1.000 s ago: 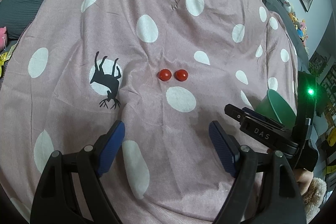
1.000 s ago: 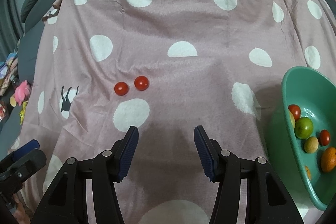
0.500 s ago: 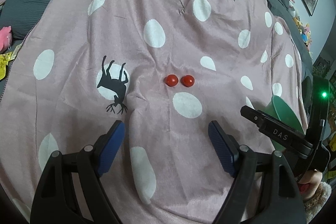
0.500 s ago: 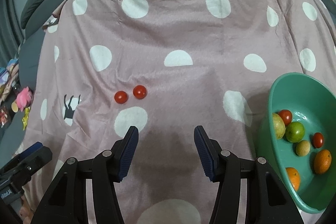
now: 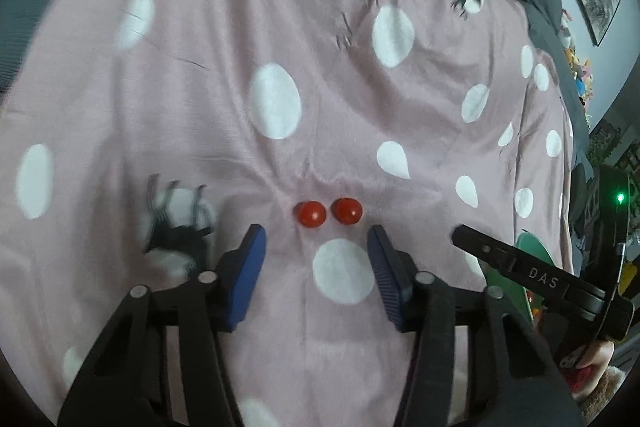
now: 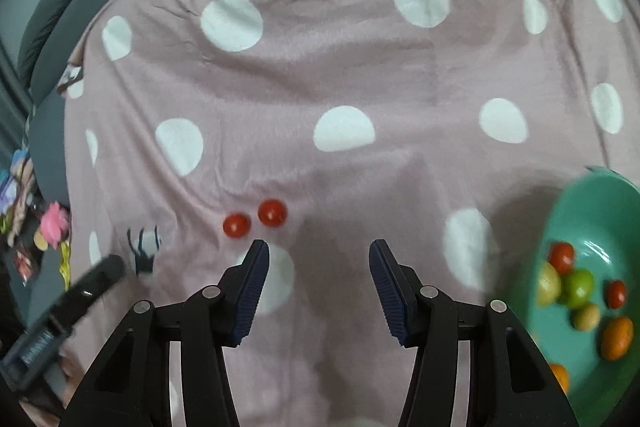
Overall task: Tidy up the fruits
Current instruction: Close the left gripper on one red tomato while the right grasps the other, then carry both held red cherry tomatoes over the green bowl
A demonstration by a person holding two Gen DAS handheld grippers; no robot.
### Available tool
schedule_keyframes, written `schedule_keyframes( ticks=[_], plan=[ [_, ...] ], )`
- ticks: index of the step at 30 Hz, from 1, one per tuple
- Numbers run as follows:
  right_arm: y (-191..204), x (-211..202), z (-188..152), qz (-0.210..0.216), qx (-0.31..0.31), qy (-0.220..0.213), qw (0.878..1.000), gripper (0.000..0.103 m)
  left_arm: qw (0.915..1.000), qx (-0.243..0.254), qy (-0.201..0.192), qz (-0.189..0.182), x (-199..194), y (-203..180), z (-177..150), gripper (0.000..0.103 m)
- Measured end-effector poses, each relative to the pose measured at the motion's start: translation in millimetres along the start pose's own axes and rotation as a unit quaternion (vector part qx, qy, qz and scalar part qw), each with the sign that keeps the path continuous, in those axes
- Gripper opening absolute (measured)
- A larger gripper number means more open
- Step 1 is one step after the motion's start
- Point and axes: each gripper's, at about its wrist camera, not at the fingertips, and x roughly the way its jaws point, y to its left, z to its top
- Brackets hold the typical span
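pink spotted bedspread holds 2 small, round, glossy red tomatoes.

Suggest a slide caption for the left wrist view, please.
Open left gripper lined up just short of two cherry tomatoes on the polka-dot sheet.

We see the round teal plastic bowl cut off by the right edge, and in the left view mostly hidden behind the other black gripper. The black deer print is blurred.
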Motion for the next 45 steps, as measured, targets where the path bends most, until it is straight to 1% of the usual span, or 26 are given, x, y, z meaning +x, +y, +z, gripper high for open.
schedule_keyframes(
  ticks=[1, 2, 3, 5, 6, 10, 12, 15, 17, 19, 21, 23, 25, 27, 30, 32, 36, 39, 41, 45],
  plan=[
    [2.9, 9.9, 5.1, 0.007, 0.0, 0.009, 1.0, 0.049, 1.0, -0.001, 0.009, -0.002, 12.9, -0.9, 3.7, 0.042],
    [6.7, 21.0, 9.7, 0.016, -0.001, 0.025, 1.0, 0.041, 0.9999, 0.0, 0.016, 0.0, 22.4, -1.7, 5.9, 0.039],
    [9.5, 31.8, 13.2, 0.028, 0.001, 0.04, 0.999, 0.039, 0.9997, 0.001, 0.025, 0.005, 33.7, -2.5, 8.3, 0.037],
    [11.5, 53.8, 19.0, 0.056, 0.02, 0.066, 0.996, 0.037, 0.9994, 0.004, 0.035, 0.007, 50.2, -3.3, 10.7, 0.032],
    [10.7, 63.2, 21.1, 0.067, 0.034, 0.074, 0.994, 0.037, 0.9992, 0.005, 0.039, 0.005, 58.6, -3.6, 11.4, 0.031],
    [9.6, 93.6, 28.2, 0.085, 0.066, 0.097, 0.989, 0.034, 0.9979, 0.016, 0.063, -0.001, 80.9, -5.6, 9.6, 0.031],
    [10.7, 100.5, 29.0, 0.093, 0.073, 0.101, 0.988, 0.034, 0.9973, 0.022, 0.07, 0.006, 90.6, -6.0, 7.9, 0.031],
    [15.8, 109.5, 27.8, 0.088, 0.069, 0.106, 0.988, 0.034, 0.9958, 0.026, 0.084, 0.024, 103.6, -3.6, 5.8, 0.031],
    [18.9, 114.9, 25.6, 0.081, 0.066, 0.112, 0.988, 0.034, 0.9958, 0.023, 0.087, 0.021, 108.7, -1.1, 4.1, 0.031],
    [21.1, 118.3, 23.8, 0.072, 0.061, 0.116, 0.989, 0.034, 0.996, 0.025, 0.083, 0.019, 110.0, -0.9, 3.4, 0.031],
    [22.2, 122.7, 18.7, 0.063, 0.058, 0.121, 0.989, 0.034, 0.9961, 0.028, 0.08, 0.023, 111.9, -0.8, 1.9, 0.027],
    [23.6, 124.6, 15.5, 0.068, 0.058, 0.121, 0.989, 0.034, 0.9968, 0.026, 0.074, 0.018, 113.6, 1.4, -0.4, 0.026],
    [28.3, 121.3, 12.3, 0.06, 0.043, 0.116, 0.99, 0.03, 0.9966, 0.031, 0.073, 0.022, 111.2, 0.2, -1.5, 0.025],
    [31.8, 116.1, 8.8, 0.052, 0.031, 0.113, 0.992, 0.03, 0.9965, 0.035, 0.071, 0.027, 105.2, -2.9, -3.1, 0.025],
    [31.0, 99.7, 3.6, 0.054, 0.024, 0.101, 0.993, 0.03, 0.9965, 0.051, 0.057, 0.033, 88.7, -13.0, -2.5, 0.025],
    [28.0, 80.6, 0.1, 0.052, 0.021, 0.09, 0.994, 0.03, 0.996, 0.065, 0.046, 0.04, 76.2, -21.7, -2.0, 0.025],
    [22.7, 32.2, -8.6, 0.047, 0.007, 0.052, 0.998, 0.03, 0.9943, 0.094, 0.02, 0.046, 44.0, -45.8, -14.5, 0.025],
    [14.9, -15.1, -20.5, 0.039, -0.002, 0.019, 0.999, 0.03, 0.994, 0.103, 0.008, 0.038, 21.8, -62.8, -29.6, 0.025],
    [3.2, -30.3, -7.8, 0.036, -0.002, 0.006, 0.999, 0.03, 0.9937, 0.108, 0.002, 0.03, 10.5, -75.9, -37.0, 0.025],
    [-22.8, -72.9, -11.6, 0.018, 0.002, -0.033, 0.999, 0.03, 0.9927, 0.12, -0.011, 0.007, -11.4, -108.9, -52.2, 0.025]
  ],
)
